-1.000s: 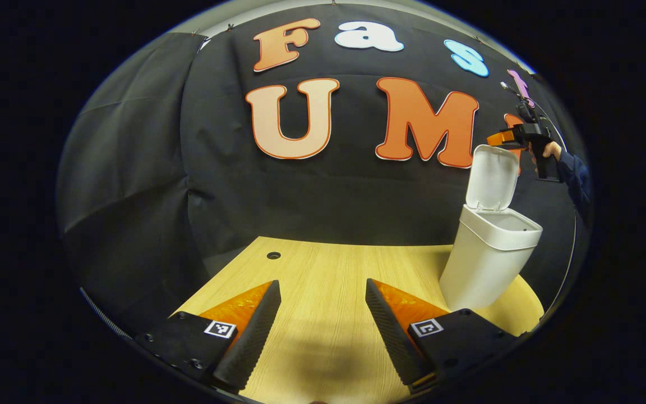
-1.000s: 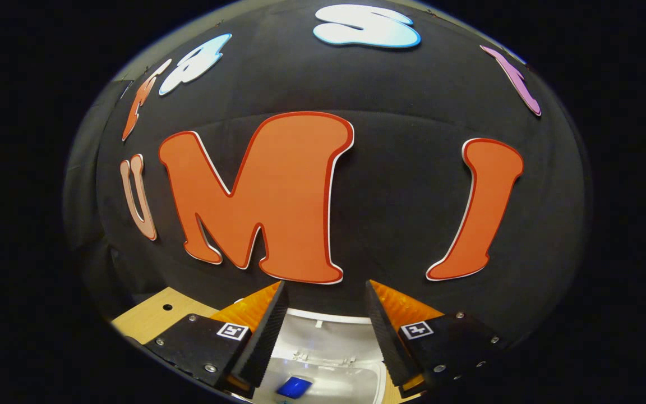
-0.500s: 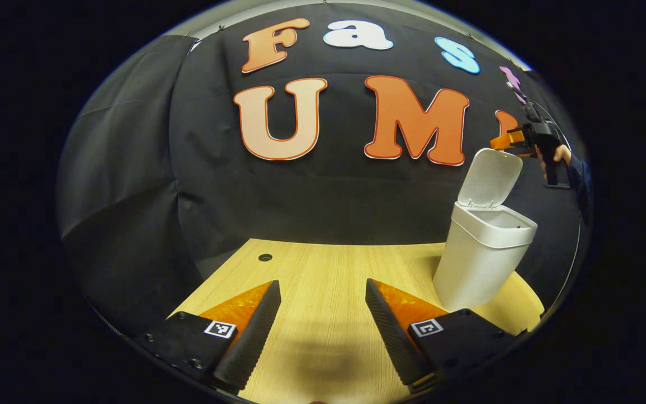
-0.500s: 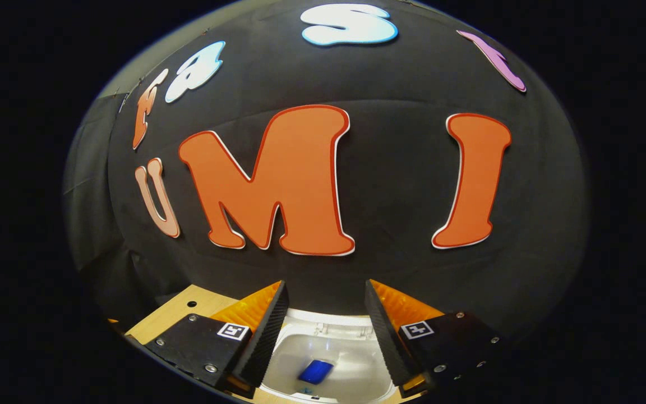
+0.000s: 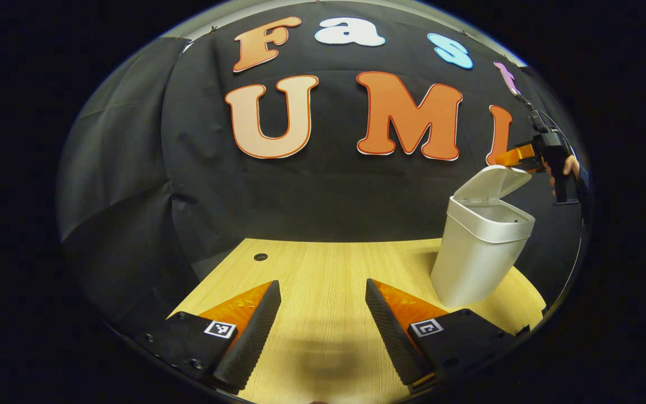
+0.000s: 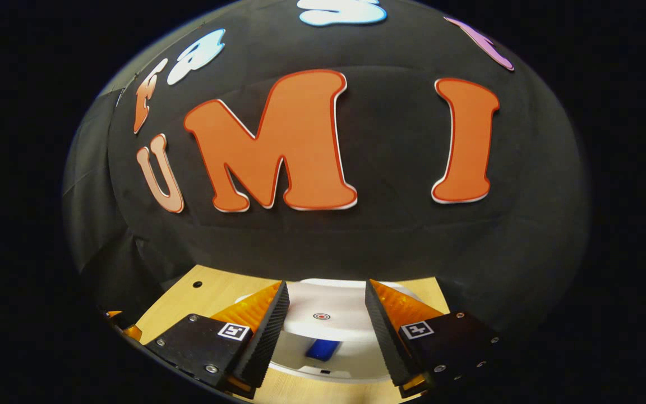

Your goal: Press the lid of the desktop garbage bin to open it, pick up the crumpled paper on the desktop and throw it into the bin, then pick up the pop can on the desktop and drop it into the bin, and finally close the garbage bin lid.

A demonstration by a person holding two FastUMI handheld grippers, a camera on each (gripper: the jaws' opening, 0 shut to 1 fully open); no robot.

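Observation:
The white desktop bin (image 5: 477, 255) stands at the right of the wooden table (image 5: 323, 264). Its lid (image 5: 494, 182) is tilted about halfway down over the opening. My right gripper (image 5: 516, 158), held by a hand, rests against the lid's raised far edge. In the right gripper view, the right gripper (image 6: 326, 283) is open, with the lid (image 6: 323, 311) lying just below and between its fingers. A blue object (image 6: 323, 349) shows inside the bin under the lid. My left gripper (image 5: 321, 283) hovers open over bare table, well left of the bin, holding nothing.
A small round hole (image 5: 260, 257) sits in the tabletop at the back left. The black cloth wall hangs close behind the table and the bin. The table's curved edge (image 5: 530, 300) runs just right of the bin.
The lid has swung from upright to about halfway down, and my right gripper has come down with it. The left gripper has hardly moved.

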